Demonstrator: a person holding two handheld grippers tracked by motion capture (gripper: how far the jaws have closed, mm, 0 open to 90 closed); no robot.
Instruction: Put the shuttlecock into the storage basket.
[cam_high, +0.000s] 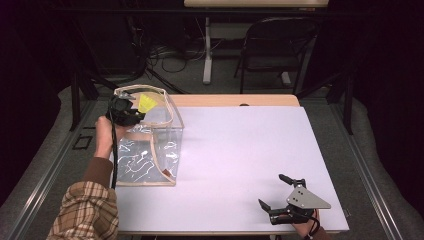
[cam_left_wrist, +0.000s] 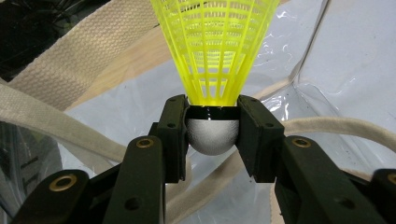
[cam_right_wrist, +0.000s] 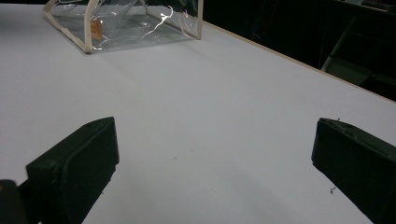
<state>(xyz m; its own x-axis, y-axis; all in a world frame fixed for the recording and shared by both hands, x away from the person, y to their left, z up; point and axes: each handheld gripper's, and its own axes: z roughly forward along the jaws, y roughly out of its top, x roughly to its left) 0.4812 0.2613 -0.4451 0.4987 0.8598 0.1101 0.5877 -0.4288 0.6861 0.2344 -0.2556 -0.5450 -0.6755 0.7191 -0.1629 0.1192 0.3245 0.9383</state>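
Observation:
A clear plastic bag (cam_high: 150, 150) with cream fabric trim stands open at the table's left side. My left gripper (cam_high: 131, 114) hovers over the bag's far rim, shut on a yellow shuttlecock (cam_high: 146, 103). In the left gripper view its jaws clamp the white cork head (cam_left_wrist: 212, 135), and the yellow skirt (cam_left_wrist: 215, 46) points away over the bag's trim (cam_left_wrist: 70, 60). My right gripper (cam_high: 274, 191) rests low at the table's front right, open, with nothing between its fingers (cam_right_wrist: 74, 163). The bag (cam_right_wrist: 126, 23) lies far off in the right gripper view.
The white table top (cam_high: 240, 150) stretches wide between the bag and my right gripper. A wooden strip (cam_high: 235, 100) runs along its far edge. Behind the table stand a folding chair (cam_high: 277, 45) and a table leg (cam_high: 207, 50) among floor cables.

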